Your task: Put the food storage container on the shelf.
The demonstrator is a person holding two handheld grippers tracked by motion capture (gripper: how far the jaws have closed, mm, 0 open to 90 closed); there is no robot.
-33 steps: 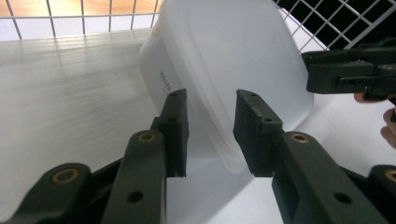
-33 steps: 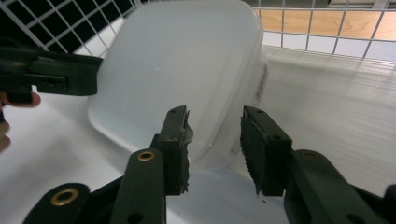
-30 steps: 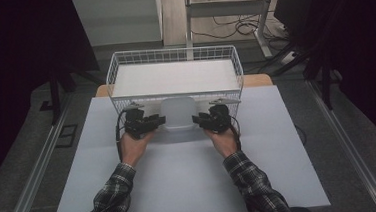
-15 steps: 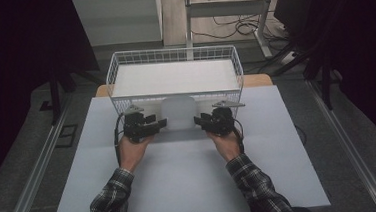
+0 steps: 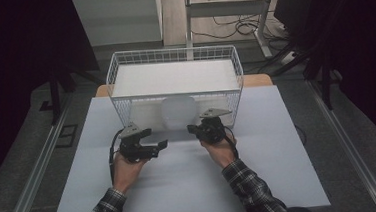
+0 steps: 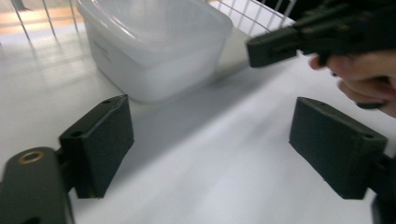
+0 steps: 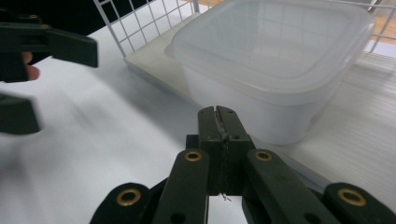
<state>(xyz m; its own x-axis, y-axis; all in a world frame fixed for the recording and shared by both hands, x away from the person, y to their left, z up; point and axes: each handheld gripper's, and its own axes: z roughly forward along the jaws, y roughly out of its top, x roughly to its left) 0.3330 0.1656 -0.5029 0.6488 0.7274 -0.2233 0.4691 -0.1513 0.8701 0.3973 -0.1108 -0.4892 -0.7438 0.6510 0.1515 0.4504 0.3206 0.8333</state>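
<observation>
Both hands backed off the container point(image 5: 179, 112); my left gripper point(image 5: 161, 145) just opened, empty, right gripper point(image 5: 190, 130) just closed, empty.

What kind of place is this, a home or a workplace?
Probably a lab or test room: a plain white table, loose cables on the floor beyond it, and a wire basket set up beside a plastic box.

One translucent lidded container point(image 5: 178, 112) is counted on the worktop point(image 5: 191, 186), beside one white wire basket point(image 5: 173, 62). Two hand-held grippers are seen: a left hand-held gripper point(image 5: 159, 146) and a right hand-held gripper point(image 5: 191, 129).
</observation>
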